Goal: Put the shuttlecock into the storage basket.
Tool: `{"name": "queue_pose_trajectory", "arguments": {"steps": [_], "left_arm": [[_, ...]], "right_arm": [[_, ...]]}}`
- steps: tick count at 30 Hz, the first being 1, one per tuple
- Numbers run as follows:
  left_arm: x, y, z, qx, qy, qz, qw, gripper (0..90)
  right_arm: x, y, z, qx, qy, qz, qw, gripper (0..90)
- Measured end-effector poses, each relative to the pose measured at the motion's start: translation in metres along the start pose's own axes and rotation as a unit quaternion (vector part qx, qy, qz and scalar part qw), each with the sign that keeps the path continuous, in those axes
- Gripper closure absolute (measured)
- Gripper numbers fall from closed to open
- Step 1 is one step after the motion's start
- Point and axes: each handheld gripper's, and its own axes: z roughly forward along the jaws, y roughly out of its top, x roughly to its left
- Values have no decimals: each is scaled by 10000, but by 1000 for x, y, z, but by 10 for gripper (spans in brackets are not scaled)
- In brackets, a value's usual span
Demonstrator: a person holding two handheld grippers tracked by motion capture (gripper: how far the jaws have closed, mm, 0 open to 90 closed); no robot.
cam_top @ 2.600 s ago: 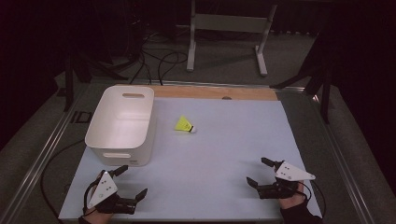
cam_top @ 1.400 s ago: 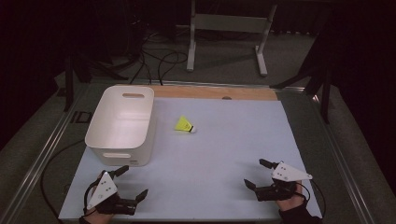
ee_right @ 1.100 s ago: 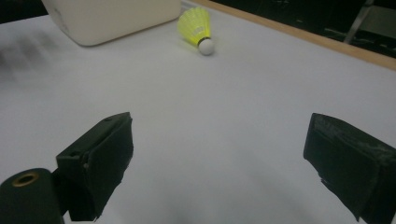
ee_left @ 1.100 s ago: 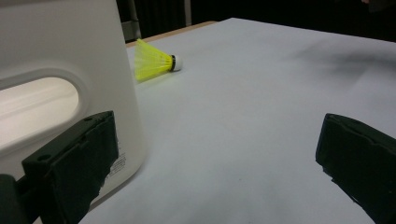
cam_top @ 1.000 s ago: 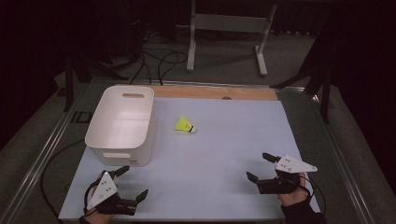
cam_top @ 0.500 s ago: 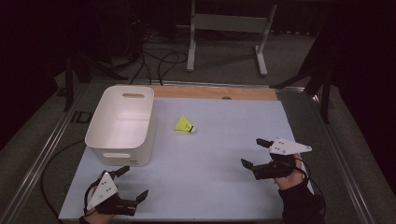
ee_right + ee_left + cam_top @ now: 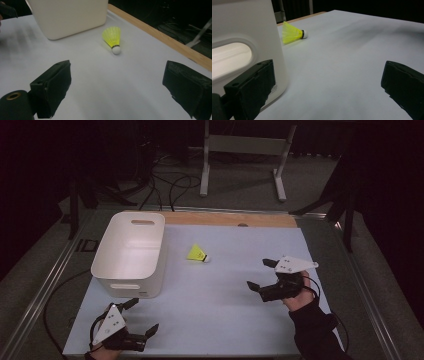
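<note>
While one yellow shuttlecock [image 7: 197, 253] lies ahead of the right gripper [image 7: 261, 275], one white bin [image 7: 131, 251] stands beyond it. Both the right gripper and the left gripper [image 7: 143, 316] gape wide, holding and touching nothing.

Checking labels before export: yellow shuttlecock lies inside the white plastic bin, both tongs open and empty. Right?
Not quite. The yellow feather-skirted shuttlecock lies on the pale blue table sheet beside the white plastic bin, not inside it; the high view shows this. Left tongs and right tongs are open and empty, as stated.
</note>
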Motion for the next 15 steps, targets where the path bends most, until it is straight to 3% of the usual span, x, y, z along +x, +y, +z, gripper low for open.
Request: {"name": "queue_pose_trajectory", "arguments": {"steps": [8,12,15], "left_arm": [[0,0,0,6,-10,1,10000,0],[0,0,0,2,-10,2,10000,0],[0,0,0,9,-14,4,10000,0]], "right_arm": [[-4,15,14,66,46,-37,10000,82],[-5,23,23,145,-133,-134,9997,81],[-7,28,30,165,-143,-104,9997,81]]}}
